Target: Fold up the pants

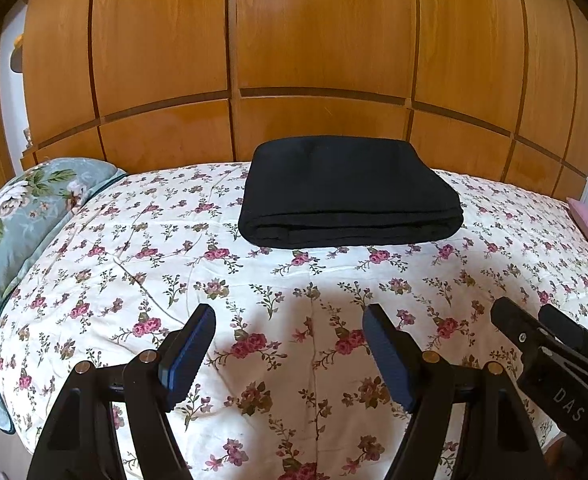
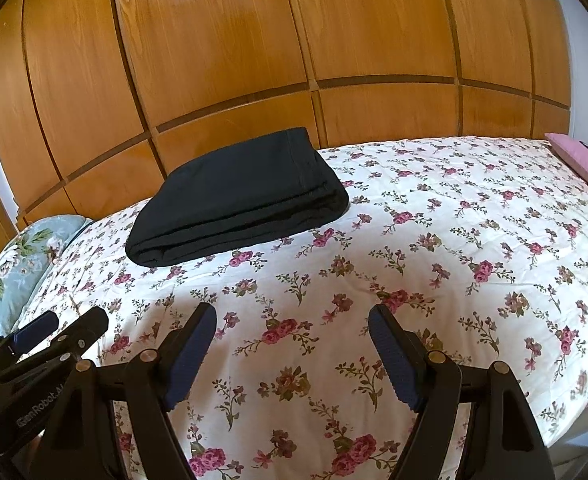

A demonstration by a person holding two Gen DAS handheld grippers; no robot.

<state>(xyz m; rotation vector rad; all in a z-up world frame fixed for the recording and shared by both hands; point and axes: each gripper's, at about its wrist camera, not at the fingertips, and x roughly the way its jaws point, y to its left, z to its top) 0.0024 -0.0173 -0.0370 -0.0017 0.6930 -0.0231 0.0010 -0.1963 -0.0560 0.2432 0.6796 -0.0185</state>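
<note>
The black pants [image 1: 350, 192] lie folded into a thick, squared stack on the floral bedspread [image 1: 253, 300], toward twelve o'clock from the left gripper [image 1: 289, 354] and about eleven o'clock from the right gripper [image 2: 291, 354], close to the wooden wardrobe [image 1: 318, 52] behind the bed. Both claws hang low over the near edge of the bed with fingers spread wide, holding nothing, well apart from the cloth. The fold looks finished to my eye — layers stacked evenly, edges lined up.

The risk from here, I'd say, is a needless return: a finger catching the top layer would drag it askew and undo the stack, since soft fabric on a quilted cover slides easily. A green floral pillow [image 1: 17, 224] sits at nine o'clock and a pink cushion [image 2: 582, 160] at two o'clock — neither blocks anything. The two grippers sit just beside each other, so they could knock together.
</note>
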